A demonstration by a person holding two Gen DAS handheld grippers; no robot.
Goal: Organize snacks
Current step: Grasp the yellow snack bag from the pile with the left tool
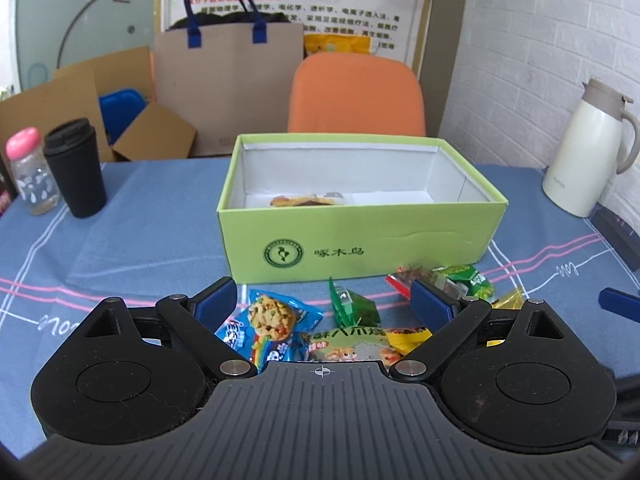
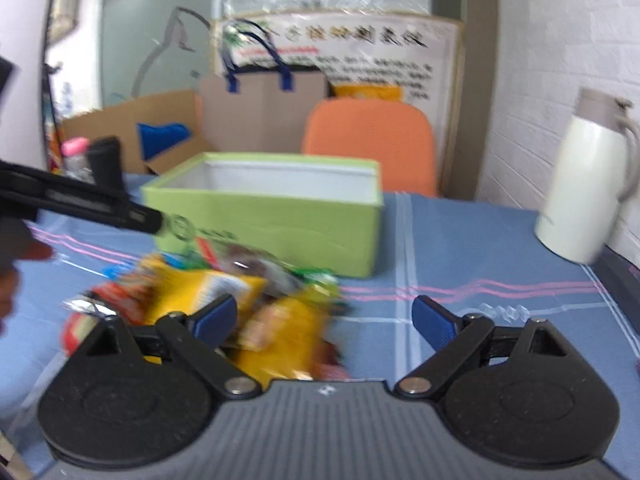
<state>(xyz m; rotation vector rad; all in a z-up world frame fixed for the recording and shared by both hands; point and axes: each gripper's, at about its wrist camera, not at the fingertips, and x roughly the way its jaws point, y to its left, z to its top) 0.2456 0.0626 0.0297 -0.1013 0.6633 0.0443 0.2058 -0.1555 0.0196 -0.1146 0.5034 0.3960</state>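
An open green box stands on the blue tablecloth, with one snack packet lying inside. A pile of snack packets lies in front of it: a blue cookie packet, a green packet and others. My left gripper is open, low over this pile, holding nothing. In the blurred right wrist view, my right gripper is open and empty; yellow and red packets lie by its left finger, in front of the green box.
A black cup and a pink-capped bottle stand at the left. A white thermos jug stands at the right by the brick wall. An orange chair, a paper bag and cardboard boxes lie behind the table.
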